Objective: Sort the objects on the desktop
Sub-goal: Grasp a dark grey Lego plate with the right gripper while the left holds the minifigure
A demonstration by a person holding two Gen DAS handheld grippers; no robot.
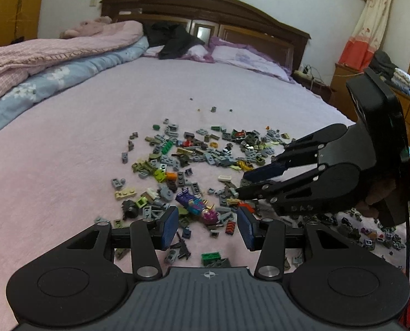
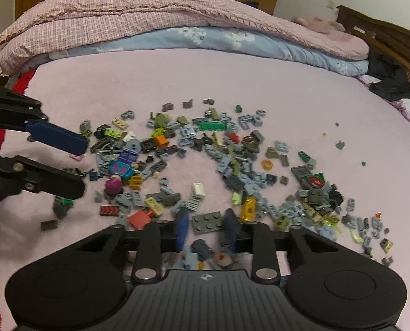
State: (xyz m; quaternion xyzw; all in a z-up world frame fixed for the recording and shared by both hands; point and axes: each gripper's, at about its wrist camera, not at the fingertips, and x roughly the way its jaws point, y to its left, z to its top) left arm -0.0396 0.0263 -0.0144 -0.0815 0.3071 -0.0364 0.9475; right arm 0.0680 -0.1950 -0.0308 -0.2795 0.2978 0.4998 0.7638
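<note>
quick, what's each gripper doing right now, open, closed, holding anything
Left gripper: open, holding nothing, hovering over the purple minifigure in the brick pile.
Right gripper: open, nothing gripped; a dark grey plate lies between its fingers.

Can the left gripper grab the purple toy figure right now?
Probably yes. The left gripper is open, and the purple toy figure lies just ahead between its fingers. Only small loose bricks crowd around it.

I can read no words or numbers anywhere. The only sign I see is a small round cross-shaped emblem on the ribbed grey gripper body [image 1: 209,275], the same in the right wrist view.
</note>
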